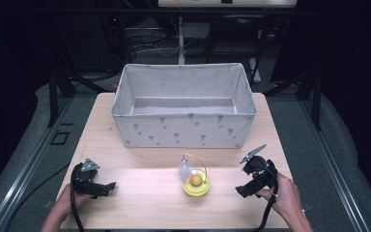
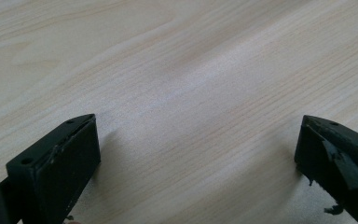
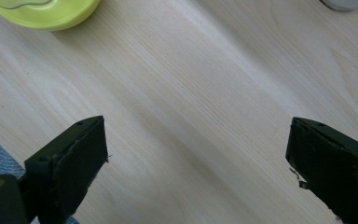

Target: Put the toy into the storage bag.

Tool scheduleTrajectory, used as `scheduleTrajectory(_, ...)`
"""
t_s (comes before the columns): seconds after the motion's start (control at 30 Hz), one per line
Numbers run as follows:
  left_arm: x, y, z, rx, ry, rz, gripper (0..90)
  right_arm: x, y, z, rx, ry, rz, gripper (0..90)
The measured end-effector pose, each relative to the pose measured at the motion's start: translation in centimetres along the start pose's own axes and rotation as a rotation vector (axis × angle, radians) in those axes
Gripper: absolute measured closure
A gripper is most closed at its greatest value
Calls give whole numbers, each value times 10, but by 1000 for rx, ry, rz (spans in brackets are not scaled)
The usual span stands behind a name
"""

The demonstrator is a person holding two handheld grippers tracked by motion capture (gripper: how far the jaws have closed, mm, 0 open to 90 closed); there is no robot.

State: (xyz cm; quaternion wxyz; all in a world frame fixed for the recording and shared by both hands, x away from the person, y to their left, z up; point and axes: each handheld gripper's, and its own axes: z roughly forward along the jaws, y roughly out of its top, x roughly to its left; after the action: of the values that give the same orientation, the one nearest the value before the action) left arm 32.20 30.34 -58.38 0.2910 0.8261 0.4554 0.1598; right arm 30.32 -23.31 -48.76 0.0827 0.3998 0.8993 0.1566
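Yellow dish (image 1: pixel 196 186) sits between left tongs (image 1: pixel 107 187) and right tongs (image 1: pixel 241 190).

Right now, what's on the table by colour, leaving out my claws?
Grey-white: 1, the fabric bin
Yellow-green: 1, the round dish holding an orange ball
Orange: 1, that ball
Clear: 1, a small piece touching the dish
Total: 4

Pale wood-grain counter (image 1: pixel 140 203); yellow-green dish (image 1: pixel 196 186) carrying an orange ball (image 1: pixel 195 180); light grey fabric box (image 1: pixel 183 129) dotted with small grey motifs; black fingers (image 2: pixel 58 168).
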Motion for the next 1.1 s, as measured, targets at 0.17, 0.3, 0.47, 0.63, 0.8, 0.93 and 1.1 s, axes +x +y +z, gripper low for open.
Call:
scheduleTrajectory(0.17,0,0,0,1,0,1,0,5,4,-3,-6,0,-19,52)
scheduleTrajectory(0.3,0,0,0,1,0,1,0,9,9,-6,-15,9,-30,52)
scheduleTrajectory(0.47,0,0,0,1,0,1,0,16,17,-11,-10,17,-60,52)
scheduleTrajectory(0.63,-1,-1,-1,3,1,-2,0,25,27,-18,-17,21,-94,51)
scheduleTrajectory(0.8,-1,-1,-1,2,2,-1,0,35,38,-29,-31,31,-138,49)
scheduleTrajectory(0.93,-1,-1,-1,-4,5,-5,0,40,46,-34,-36,39,-156,46)
scheduleTrajectory(1.1,-1,-1,-1,-4,5,-6,0,41,55,-36,-35,54,-170,45)
